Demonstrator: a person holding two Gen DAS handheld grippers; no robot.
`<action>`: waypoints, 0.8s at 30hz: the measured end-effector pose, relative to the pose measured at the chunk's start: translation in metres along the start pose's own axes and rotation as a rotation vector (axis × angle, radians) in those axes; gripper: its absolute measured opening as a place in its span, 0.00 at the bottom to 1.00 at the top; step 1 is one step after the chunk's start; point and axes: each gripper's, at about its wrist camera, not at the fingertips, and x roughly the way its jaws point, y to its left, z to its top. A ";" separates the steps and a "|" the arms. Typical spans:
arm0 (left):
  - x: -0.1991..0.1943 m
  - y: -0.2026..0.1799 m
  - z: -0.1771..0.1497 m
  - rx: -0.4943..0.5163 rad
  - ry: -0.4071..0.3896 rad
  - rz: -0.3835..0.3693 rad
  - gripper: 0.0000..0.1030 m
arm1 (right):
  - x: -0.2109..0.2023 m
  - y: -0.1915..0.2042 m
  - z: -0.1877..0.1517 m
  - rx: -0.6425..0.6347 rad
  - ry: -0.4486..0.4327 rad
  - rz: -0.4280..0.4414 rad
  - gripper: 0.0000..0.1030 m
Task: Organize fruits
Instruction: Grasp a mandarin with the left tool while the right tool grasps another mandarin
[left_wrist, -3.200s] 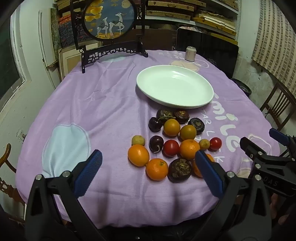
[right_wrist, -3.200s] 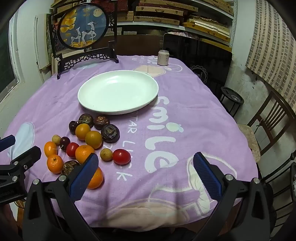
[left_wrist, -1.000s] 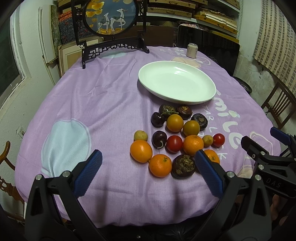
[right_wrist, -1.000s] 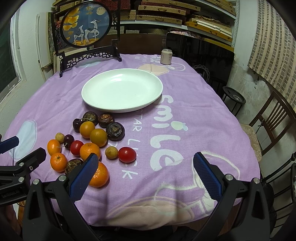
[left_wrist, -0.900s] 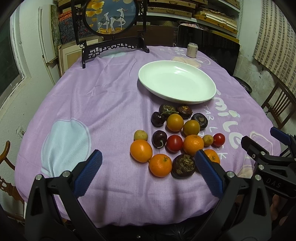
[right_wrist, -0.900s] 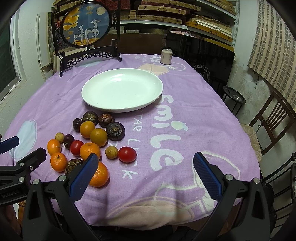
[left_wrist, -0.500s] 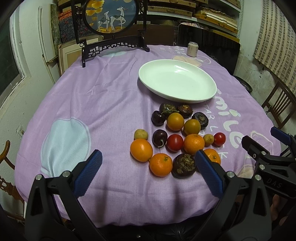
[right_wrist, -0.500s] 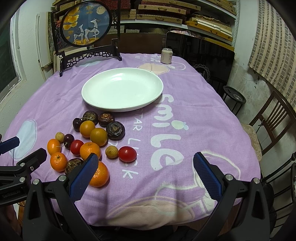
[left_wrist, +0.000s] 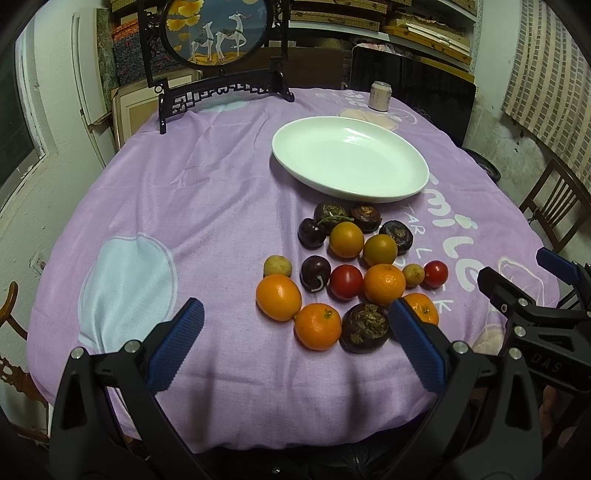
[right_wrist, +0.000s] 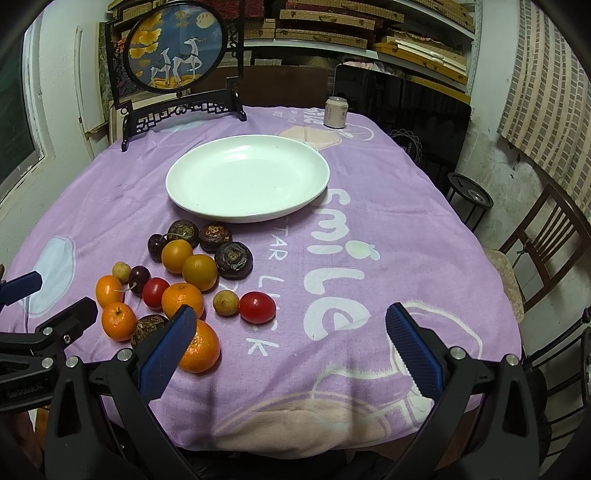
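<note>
While "smile" shows on tablecloth (right_wrist: 388, 229), can (right_wrist: 336, 112) label seemingly unreadable

One white plate (left_wrist: 351, 158), one can (left_wrist: 380, 96), six oranges (left_wrist: 279, 298), four brown fruits (left_wrist: 365, 328), two cherries (left_wrist: 315, 272), two tomatoes (left_wrist: 346, 281), two longans (left_wrist: 277, 266).

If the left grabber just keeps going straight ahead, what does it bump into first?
Probably the nearest orange, or the bigger orange beside it. The left gripper is open and aims at that near edge of the fruit pile. Depth is hard to judge, so it might pass just above them.
</note>
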 end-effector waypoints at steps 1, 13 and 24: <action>0.000 0.004 0.001 -0.005 0.001 0.006 0.98 | 0.000 0.000 0.000 -0.007 0.001 0.011 0.99; 0.017 0.067 -0.024 -0.116 0.078 0.104 0.98 | 0.032 0.025 -0.034 -0.078 0.120 0.391 0.69; 0.027 0.056 -0.028 -0.080 0.116 0.043 0.98 | 0.043 0.025 -0.030 -0.091 0.090 0.329 0.44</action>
